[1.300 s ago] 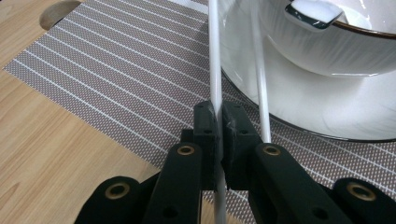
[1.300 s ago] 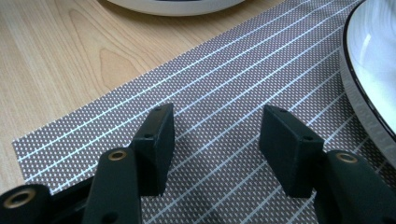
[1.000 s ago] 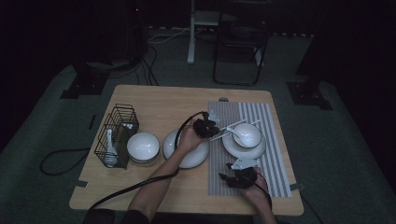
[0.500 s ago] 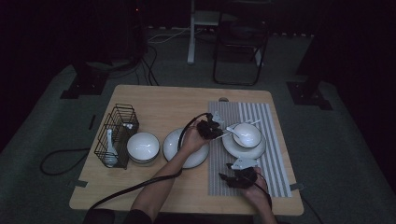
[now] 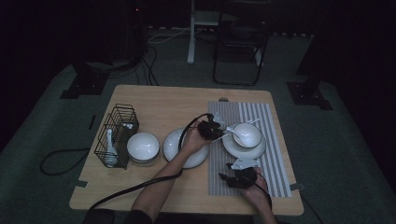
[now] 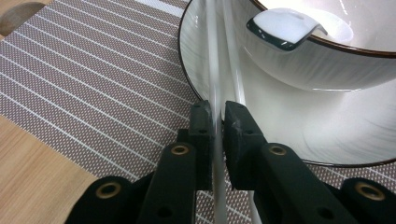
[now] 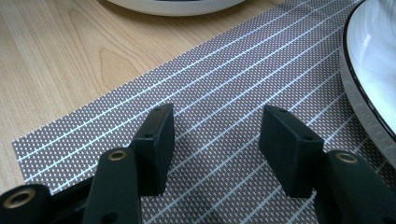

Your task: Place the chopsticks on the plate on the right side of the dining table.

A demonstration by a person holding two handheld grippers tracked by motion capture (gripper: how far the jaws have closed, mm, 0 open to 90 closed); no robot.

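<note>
My left gripper (image 5: 218, 132) (image 6: 218, 109) sits at the left rim of the white plate (image 5: 243, 151) (image 6: 196, 56) on the striped placemat (image 5: 273, 140). Its jaws have just been opening slightly, but the pads still pinch a pair of white chopsticks (image 5: 246, 124) (image 6: 211, 56). The chopsticks run across the plate beside the white bowl (image 5: 248, 135) (image 6: 327, 65). A white spoon (image 6: 285, 29) rests in that bowl. My right gripper (image 5: 229, 174) (image 7: 215, 121) rests low over the placemat's near part (image 7: 224, 84), open with nothing between its fingers.
An empty white plate (image 5: 173, 140) lies left of the placemat under the left forearm. Farther left stand a second white bowl (image 5: 143, 145) and a black wire basket (image 5: 116, 133) holding a spoon (image 5: 109, 148). A chair (image 5: 240, 42) stands beyond the table.
</note>
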